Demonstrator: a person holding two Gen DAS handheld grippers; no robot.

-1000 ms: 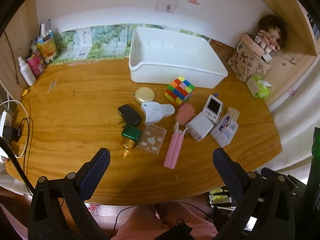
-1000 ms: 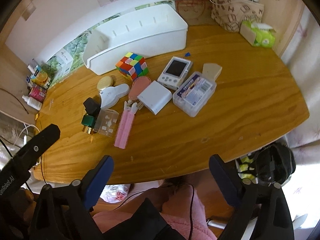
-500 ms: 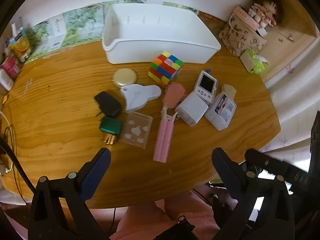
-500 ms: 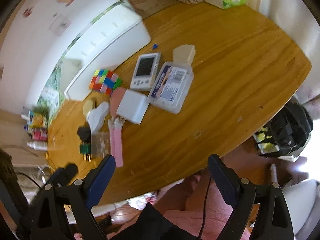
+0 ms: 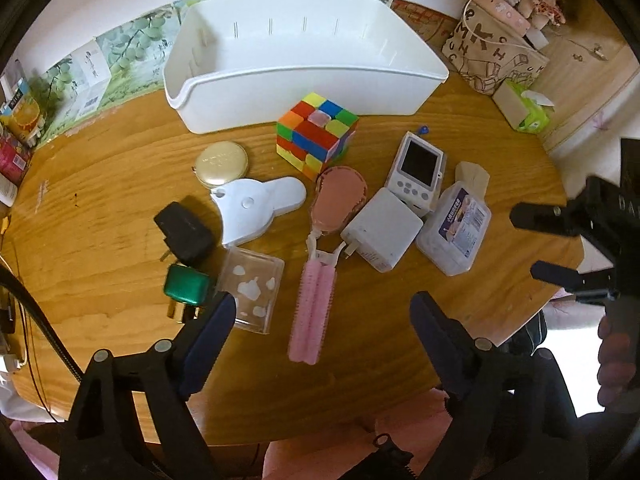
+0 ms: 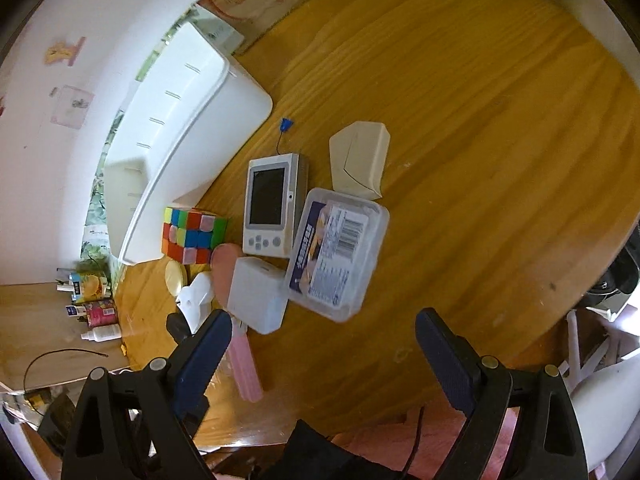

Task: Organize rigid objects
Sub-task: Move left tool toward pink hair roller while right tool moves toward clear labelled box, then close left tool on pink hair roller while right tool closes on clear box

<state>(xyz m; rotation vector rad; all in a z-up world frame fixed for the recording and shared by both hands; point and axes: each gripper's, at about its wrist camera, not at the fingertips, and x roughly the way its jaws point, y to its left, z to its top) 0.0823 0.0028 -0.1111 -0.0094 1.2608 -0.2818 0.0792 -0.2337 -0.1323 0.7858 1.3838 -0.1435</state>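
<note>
Now both grippers, left (image 5: 320, 320) and right (image 6: 322, 338), have closed in over the clutter, jaws apart, empty; long white plastic bin (image 5: 400, 92) unfilled.

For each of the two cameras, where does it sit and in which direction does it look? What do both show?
Left wrist: sits on the left claw, above the table's near edge, looking forward and down at the white bin and the clutter; its own open fingers show, plus the right claw at the right edge.
Right wrist: sits on the right claw, rolled sideways over the table, looking down; its own open fingers show.
Shared: the bin, puzzle cube, handheld device, clear labelled box.
</note>
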